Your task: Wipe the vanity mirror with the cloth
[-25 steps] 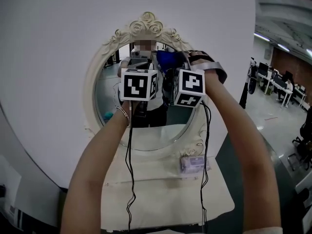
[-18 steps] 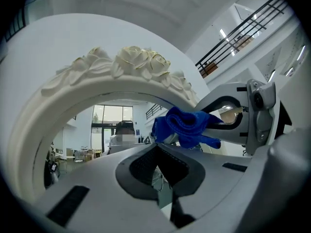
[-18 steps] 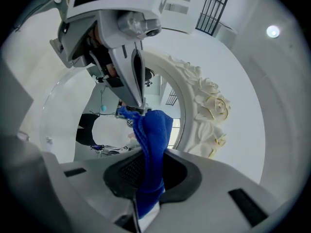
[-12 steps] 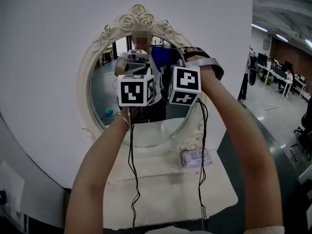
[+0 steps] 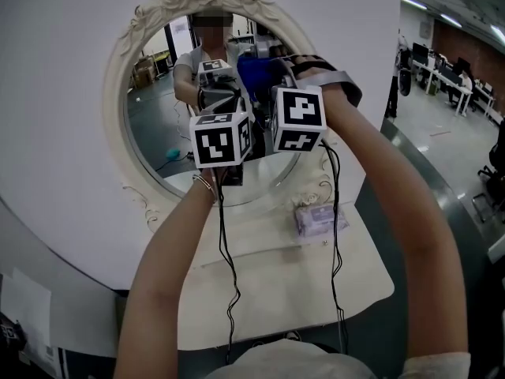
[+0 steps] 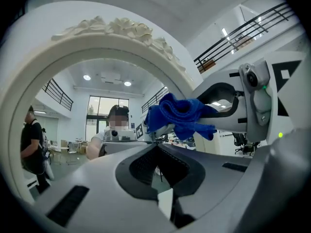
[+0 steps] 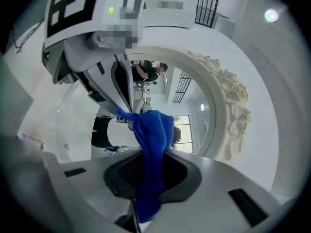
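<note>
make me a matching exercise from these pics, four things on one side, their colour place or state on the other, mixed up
1 cloth
2 mirror frame
3 left gripper
4 packet

a cream, roses on top
b shut, nothing in it
c blue, clamped in the right gripper
d lying on the table

Pairs: 1-c, 2-a, 3-b, 4-d

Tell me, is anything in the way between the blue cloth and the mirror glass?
Nothing visible is. The right hand-held gripper is shut on the fuzzy blue cloth, which points straight at the oval cream-framed vanity mirror. The left hand-held gripper, shut and empty, sits beside the cloth, not in front.
</note>
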Tool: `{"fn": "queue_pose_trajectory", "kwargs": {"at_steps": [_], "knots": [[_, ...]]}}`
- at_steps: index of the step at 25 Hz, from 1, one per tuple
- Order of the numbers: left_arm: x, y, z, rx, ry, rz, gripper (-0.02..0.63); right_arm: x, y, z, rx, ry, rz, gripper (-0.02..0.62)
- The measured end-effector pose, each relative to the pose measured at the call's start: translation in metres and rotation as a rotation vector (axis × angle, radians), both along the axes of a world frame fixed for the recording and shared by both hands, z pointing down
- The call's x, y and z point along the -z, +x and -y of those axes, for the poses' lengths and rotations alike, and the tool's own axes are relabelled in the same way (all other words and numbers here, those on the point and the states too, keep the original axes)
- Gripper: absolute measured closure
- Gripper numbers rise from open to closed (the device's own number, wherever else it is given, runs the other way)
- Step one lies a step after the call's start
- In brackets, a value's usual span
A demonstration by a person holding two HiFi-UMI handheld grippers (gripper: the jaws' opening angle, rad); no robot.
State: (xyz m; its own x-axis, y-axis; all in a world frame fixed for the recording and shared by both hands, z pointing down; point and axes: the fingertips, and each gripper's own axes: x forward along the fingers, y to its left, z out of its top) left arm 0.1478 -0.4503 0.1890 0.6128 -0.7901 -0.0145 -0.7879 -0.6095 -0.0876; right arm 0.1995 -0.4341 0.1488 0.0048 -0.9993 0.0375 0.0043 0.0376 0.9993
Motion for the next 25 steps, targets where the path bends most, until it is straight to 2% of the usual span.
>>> {"fn": "queue_pose_trajectory", "kwargs": {"at_steps": [4,14,22,25], "knots": [[-0.033,0.007,-0.003,-0.008,-0.011,0.013,0.601,-0.028,0.0,0.0,0.016,-0.037,0.014,0.529],[-0.118,0.005,-0.007,0.013,-0.143,0.009,0.601,-0.11,0.002,-0.001,0.05,-0.13,0.116,0.529],[-0.198,-0.001,-0.014,0.046,-0.239,0.068,0.601,-0.175,0.003,-0.006,0.07,-0.198,0.188,0.529],[-0.218,-0.004,-0.015,0.054,-0.263,0.068,0.601,-0.201,0.002,-0.006,0.072,-0.241,0.207,0.529]]}}
